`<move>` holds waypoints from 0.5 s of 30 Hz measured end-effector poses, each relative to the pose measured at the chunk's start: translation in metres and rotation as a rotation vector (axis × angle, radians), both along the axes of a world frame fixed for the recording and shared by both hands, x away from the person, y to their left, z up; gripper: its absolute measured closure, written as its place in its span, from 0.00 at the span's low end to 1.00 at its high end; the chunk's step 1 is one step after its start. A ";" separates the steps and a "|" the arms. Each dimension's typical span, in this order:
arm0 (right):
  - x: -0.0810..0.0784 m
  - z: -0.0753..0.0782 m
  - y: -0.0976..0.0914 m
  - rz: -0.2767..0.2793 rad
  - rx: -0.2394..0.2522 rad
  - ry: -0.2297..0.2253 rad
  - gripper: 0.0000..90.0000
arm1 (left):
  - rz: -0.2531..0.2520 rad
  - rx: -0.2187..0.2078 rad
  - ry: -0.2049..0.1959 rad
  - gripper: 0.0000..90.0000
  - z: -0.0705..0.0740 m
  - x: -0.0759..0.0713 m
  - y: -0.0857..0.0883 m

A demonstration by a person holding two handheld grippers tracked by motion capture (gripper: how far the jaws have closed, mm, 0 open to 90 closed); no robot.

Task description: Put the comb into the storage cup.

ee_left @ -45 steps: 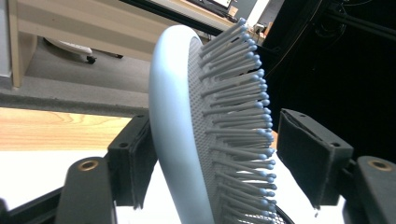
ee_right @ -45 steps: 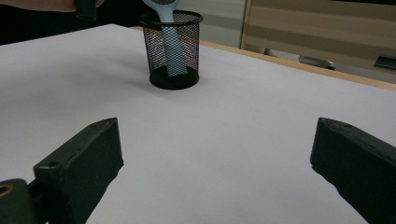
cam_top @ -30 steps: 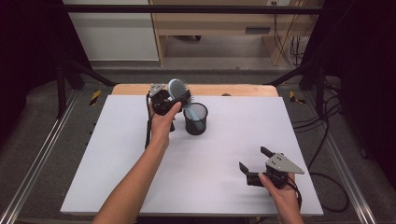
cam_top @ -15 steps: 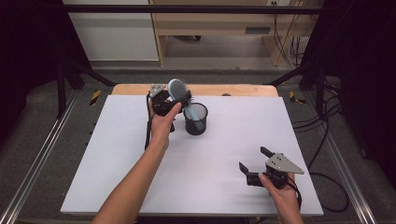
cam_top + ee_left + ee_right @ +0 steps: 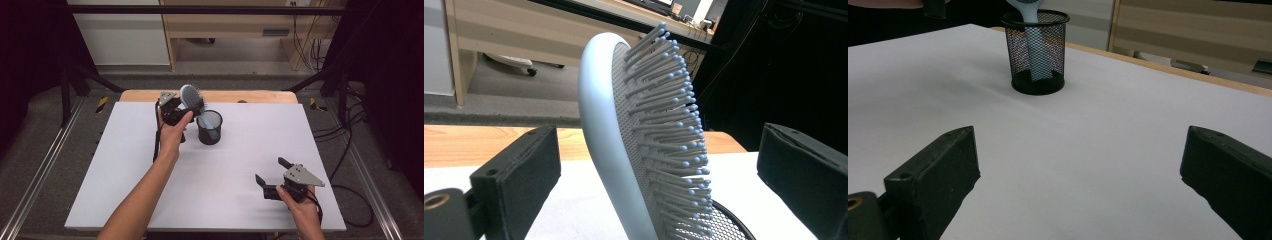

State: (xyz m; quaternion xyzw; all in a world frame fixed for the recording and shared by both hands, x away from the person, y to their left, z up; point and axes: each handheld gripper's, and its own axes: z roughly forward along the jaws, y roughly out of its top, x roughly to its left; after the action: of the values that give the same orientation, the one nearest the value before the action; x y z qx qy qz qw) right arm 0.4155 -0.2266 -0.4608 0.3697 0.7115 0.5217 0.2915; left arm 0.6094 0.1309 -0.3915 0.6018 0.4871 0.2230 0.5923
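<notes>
Pale blue plastic hairbrush [image 5: 190, 96] stands handle-down in the mesh cup [image 5: 209, 128]: light, stiff, top-heavy, best gripped across the head's smooth rim. Left gripper [image 5: 659, 165], at the cup's 10 o'clock, has just been opening; jaws bracket the head without touching. Right gripper [image 5: 271, 176] wide open, empty.

One hairbrush [image 5: 190, 96], one mesh cup [image 5: 209, 128], two tongs.

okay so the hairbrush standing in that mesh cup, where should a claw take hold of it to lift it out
Grip the hairbrush at its oval head, which sticks up above the mesh cup while the handle sits inside the mesh. Come in level from the person's left, where the left claw already stands with its open pads either side of the head. Probably best to pinch rim to rim: the bristles on one face would give.
</notes>
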 end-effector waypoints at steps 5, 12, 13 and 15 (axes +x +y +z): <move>0.000 0.000 0.001 0.002 -0.001 -0.001 0.03 | -0.002 0.003 0.000 0.04 0.000 -0.002 0.002; 0.000 0.000 0.002 0.006 -0.002 0.003 0.03 | -0.010 0.011 -0.004 0.04 0.001 -0.007 0.006; 0.000 0.000 0.002 0.007 -0.003 0.003 0.03 | -0.013 0.016 -0.005 0.04 0.001 -0.008 0.007; 0.000 0.000 0.003 0.006 -0.003 0.004 0.03 | -0.017 0.028 -0.005 0.04 0.001 -0.010 0.007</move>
State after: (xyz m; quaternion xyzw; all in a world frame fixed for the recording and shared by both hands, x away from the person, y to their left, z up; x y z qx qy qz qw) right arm 0.4157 -0.2237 -0.4613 0.3681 0.7141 0.5207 0.2888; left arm 0.5993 0.1382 -0.3903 0.6135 0.4775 0.2261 0.5870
